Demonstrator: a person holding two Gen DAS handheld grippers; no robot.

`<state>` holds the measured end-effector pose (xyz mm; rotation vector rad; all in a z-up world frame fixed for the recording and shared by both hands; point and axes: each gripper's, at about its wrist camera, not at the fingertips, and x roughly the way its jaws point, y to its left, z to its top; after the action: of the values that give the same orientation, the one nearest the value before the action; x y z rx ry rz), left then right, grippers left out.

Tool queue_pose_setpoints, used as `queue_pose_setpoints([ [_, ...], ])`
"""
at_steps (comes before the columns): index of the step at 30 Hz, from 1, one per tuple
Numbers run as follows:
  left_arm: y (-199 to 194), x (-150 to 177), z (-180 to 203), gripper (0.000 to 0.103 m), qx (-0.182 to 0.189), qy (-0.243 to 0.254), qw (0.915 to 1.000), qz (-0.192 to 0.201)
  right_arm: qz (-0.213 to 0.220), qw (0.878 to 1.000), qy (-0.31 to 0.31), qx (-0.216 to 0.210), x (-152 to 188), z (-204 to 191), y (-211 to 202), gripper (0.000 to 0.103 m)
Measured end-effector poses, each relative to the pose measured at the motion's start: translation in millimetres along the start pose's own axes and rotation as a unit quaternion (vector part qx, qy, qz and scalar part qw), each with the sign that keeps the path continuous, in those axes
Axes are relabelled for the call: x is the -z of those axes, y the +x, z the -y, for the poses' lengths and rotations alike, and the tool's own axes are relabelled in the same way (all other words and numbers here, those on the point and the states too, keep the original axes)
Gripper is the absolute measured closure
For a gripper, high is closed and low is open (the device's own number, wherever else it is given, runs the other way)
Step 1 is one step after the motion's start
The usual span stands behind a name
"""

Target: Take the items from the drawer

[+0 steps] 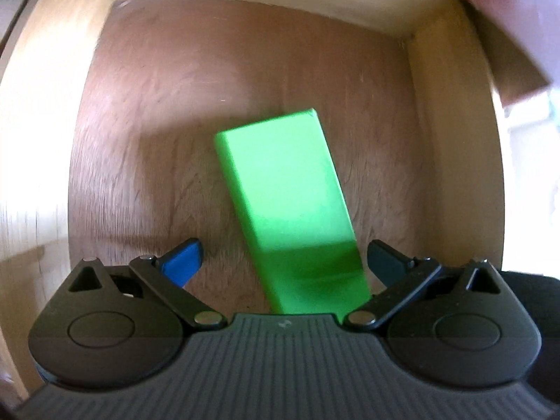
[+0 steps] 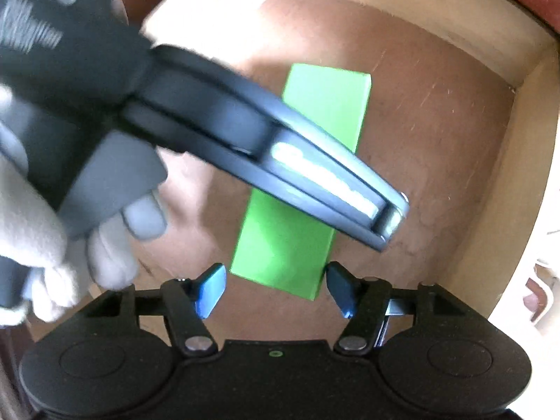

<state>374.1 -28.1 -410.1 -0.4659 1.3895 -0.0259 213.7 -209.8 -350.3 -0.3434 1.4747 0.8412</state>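
Reddish-brown wood grain forms the floor of the drawer, ringed by pale wooden walls. On that floor lies a flat green block, slightly askew. The left gripper has its jaws spread wide, the block's near end between its tips, untouched. The right gripper is also spread, just short of the block's near edge. A white-gloved hand holds the left tool.

Between the left gripper's plastic tongs, a smooth matt green block is lying on the drawer's grainy wood.
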Motion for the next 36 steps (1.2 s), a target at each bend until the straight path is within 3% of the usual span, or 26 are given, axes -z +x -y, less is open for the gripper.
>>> queue_pose_setpoints([
  [3,-3,-4,-11,0.001,0.02,-0.049,0.9986,0.001,0.004,1.0,0.022,0.004,2,5,0,0.034],
  [8,-4,-16,-15,0.0,0.03,-0.118,0.9925,-0.009,-0.016,1.0,0.023,0.001,1,5,15,0.023],
  [9,-4,-18,-14,0.0,0.027,-0.112,0.9933,-0.015,-0.016,1.0,0.013,0.008,2,1,16,0.015],
  [11,-3,-22,-9,0.0,0.021,-0.085,0.9957,-0.03,-0.013,1.0,-0.01,0.027,4,-9,18,0.014],
  [12,-3,-23,-7,0.0,0.018,-0.075,0.9964,-0.035,-0.012,0.999,-0.021,0.036,5,-14,19,0.017],
  [13,-3,-24,-6,0.0,0.016,-0.065,0.997,-0.041,-0.013,0.998,-0.027,0.052,7,-18,18,0.028],
  [15,-3,-27,-4,0.0,0.011,-0.058,0.9971,-0.047,-0.014,0.997,-0.027,0.067,12,-20,16,0.029],
  [19,-5,-30,3,0.01,-0.002,-0.028,0.998,-0.056,-0.017,0.998,-0.021,0.058,22,-17,11,0.03],
  [20,-4,-30,4,0.019,0.005,-0.025,0.9982,-0.054,-0.014,0.998,-0.015,0.054,25,-17,9,0.03],
  [21,-3,-30,2,0.043,0.026,-0.04,0.9973,-0.055,-0.01,0.999,-0.005,0.047,29,-17,6,0.03],
  [24,-11,-20,-16,0.042,0.08,-0.101,0.9892,-0.07,0.003,1.0,0.022,0.022,37,-18,-10,0.03],
  [26,-24,2,-20,0.042,0.092,-0.107,0.9875,-0.07,0.013,0.999,0.034,0.011,45,-20,-21,0.03],
  [32,-57,10,-27,0.042,0.108,-0.121,0.9846,-0.066,0.041,0.997,0.053,-0.03,69,-27,-49,0.03],
  [36,-69,21,-42,0.042,0.135,-0.163,0.9753,-0.063,0.059,0.993,0.078,-0.07,80,-28,-56,0.03],
])
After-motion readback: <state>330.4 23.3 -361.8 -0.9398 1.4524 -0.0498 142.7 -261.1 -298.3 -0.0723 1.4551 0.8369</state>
